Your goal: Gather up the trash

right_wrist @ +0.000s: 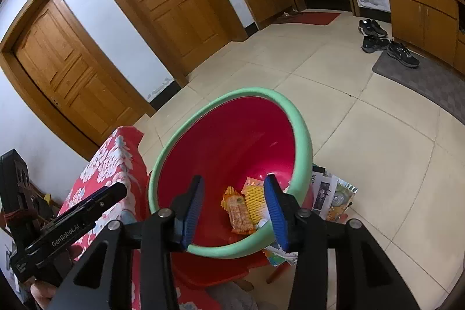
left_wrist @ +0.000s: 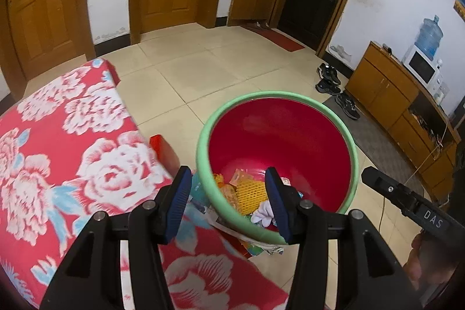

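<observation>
Here, bin (left_wrist: 290, 135): red inside, green rim, beside the floral-covered desk (left_wrist: 72, 150), above the tiled floor.
Trash: orange snack wrapper (right_wrist: 238, 212), yellow foam net (right_wrist: 254, 201) and white scrap (left_wrist: 263, 215) lie in the bin's bottom.
Left gripper (left_wrist: 229, 204): angled down over the near rim, fingers wide, holding nothing.
Right gripper (right_wrist: 234, 211): tilted down into the bin's mouth, fingers wide, holding nothing.

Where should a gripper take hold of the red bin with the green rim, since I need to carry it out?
Grip the green rim of the red bin, one finger inside and one outside, coming from above. The bin stands open-topped; its rolled rim is probably the only graspable lip, and the wall looks too wide to span.
</observation>
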